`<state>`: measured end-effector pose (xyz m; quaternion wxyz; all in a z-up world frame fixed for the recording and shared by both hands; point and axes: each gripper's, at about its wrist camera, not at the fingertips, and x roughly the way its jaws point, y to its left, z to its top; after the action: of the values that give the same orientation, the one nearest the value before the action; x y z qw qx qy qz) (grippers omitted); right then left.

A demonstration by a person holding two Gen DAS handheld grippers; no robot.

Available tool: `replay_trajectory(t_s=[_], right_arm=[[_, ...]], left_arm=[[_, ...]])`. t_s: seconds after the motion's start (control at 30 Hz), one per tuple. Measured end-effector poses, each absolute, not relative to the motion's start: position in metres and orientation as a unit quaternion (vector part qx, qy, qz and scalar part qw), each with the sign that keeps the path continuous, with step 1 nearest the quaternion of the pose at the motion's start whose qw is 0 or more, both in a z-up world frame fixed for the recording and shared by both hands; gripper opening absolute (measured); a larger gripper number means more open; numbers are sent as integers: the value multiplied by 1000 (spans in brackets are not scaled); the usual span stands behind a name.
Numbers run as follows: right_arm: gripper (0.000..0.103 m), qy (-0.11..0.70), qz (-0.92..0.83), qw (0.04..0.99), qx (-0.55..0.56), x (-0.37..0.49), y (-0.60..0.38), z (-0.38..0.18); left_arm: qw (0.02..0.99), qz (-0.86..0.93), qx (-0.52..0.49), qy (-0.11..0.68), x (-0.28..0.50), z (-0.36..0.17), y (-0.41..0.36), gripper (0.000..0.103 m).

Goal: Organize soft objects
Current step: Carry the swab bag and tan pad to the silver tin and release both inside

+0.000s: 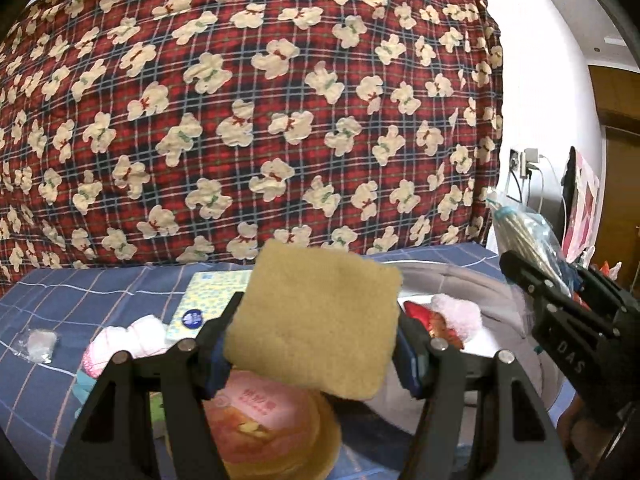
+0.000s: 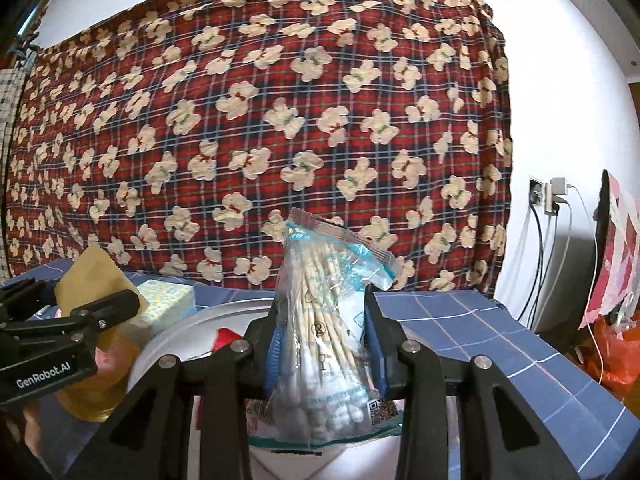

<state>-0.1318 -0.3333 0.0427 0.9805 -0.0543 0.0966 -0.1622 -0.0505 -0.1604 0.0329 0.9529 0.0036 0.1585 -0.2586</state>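
My left gripper (image 1: 316,340) is shut on a tan square sponge pad (image 1: 312,320) and holds it above the bed. It also shows in the right wrist view (image 2: 96,276). My right gripper (image 2: 320,344) is shut on a clear bag of cotton swabs (image 2: 332,332), held upright over a grey basket (image 2: 168,340). That bag also shows at the right of the left wrist view (image 1: 524,236). In the grey basket (image 1: 500,292) lie a pink fluffy item (image 1: 460,316) and a red item (image 1: 416,310). Pink-white socks (image 1: 128,340) lie on the bed.
A blue checked sheet (image 1: 60,300) covers the bed. A red plaid bear-print blanket (image 1: 240,100) hangs behind. A packaged round cake (image 1: 260,428), a yellow-blue dotted pack (image 1: 208,300) and a small clear packet (image 1: 38,342) lie on the sheet. Wall socket with cables (image 2: 548,196) at right.
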Motion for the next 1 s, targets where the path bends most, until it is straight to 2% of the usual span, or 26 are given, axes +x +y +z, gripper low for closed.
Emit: replay_trajectory(t_s=[0.43, 0.7, 1.0], right_arm=[[38, 107, -197, 973, -55, -146, -376, 40], [38, 117, -209, 971, -16, -148, -401, 40], [38, 111, -225, 967, -49, -150, -403, 41]], left_arm=[[941, -297, 17, 159, -63, 34, -209, 66], [935, -312, 22, 167, -67, 32, -234, 66], [932, -316, 29, 175, -66, 29, -247, 65]])
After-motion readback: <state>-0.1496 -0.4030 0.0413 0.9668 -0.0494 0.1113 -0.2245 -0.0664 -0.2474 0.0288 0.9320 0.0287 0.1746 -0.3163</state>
